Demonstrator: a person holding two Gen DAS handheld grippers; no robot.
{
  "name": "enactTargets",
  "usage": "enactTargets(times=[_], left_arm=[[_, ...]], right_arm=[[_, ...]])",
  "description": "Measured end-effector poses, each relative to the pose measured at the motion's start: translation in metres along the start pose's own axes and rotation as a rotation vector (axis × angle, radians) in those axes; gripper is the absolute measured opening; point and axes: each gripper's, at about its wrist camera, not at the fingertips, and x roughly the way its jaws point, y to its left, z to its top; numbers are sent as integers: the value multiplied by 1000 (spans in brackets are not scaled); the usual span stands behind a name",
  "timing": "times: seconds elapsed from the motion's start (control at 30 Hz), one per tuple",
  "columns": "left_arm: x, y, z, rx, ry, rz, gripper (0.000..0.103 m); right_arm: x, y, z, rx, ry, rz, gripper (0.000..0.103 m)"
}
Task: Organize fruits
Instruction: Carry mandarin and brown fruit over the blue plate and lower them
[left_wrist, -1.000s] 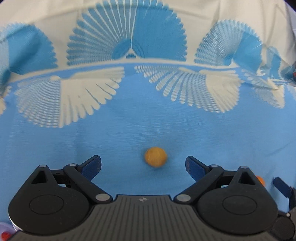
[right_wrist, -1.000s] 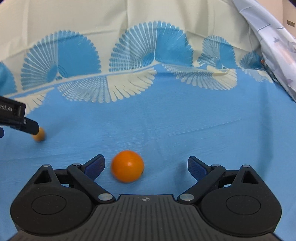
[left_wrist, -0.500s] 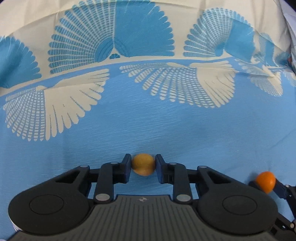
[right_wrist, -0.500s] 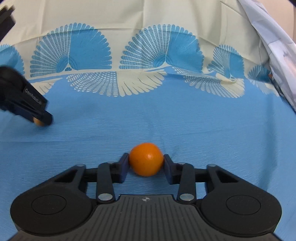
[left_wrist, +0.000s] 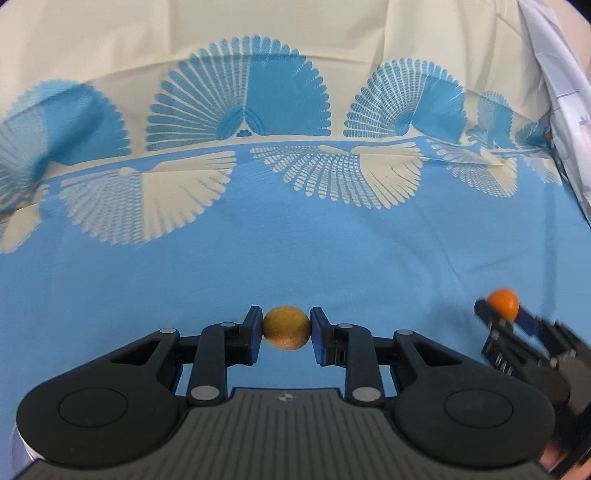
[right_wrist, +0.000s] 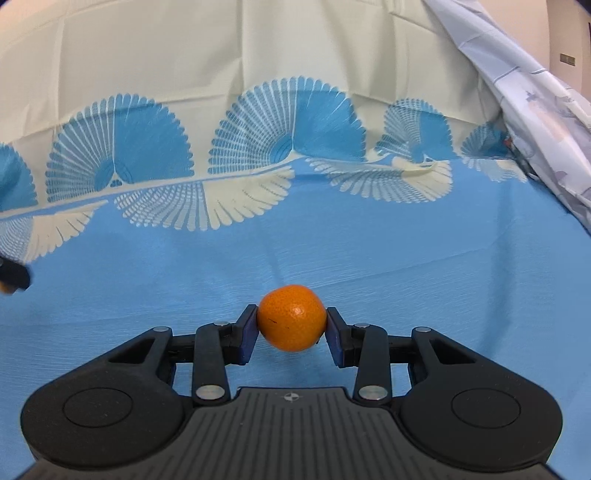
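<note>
Your left gripper (left_wrist: 286, 328) is clamped on a small, dull yellow-brown round fruit (left_wrist: 286, 328), with the blue pads (left_wrist: 255, 325) pressed against its two sides. The fruit sits between the fingertips above the blue part of the tablecloth (left_wrist: 295, 243), and I cannot tell whether it touches the cloth.

Your right gripper (right_wrist: 291, 328) is clamped the same way on a bright orange mandarin (right_wrist: 291, 317), which is larger than the other fruit and fills the gap between the pads (right_wrist: 248, 328). In the left wrist view you can see that same gripper at the lower right, holding the mandarin well apart from the small fruit.

The cloth runs blue in the near half and cream farther back, with blue and cream fan patterns along the border. A pale patterned sheet (right_wrist: 535, 110) hangs at the right edge
</note>
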Motion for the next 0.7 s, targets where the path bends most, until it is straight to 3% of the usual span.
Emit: enactTargets(times=[0.17,0.33,0.53,0.7], left_arm=[[-63,9,-33,5,9,12,31],[-134,24,-77,13,-4,50,31],[-210,50,-136,-32,5,88,31],[-257,68,-181,-76,-11,101,31]], right_arm=[[-69,-2,6,-5,-23,77,40],[-158,7,-7,-73,-3,209,40],[-250,33,-26,-121,56,395,40],[-316,66,-44,-218,37,504,40]])
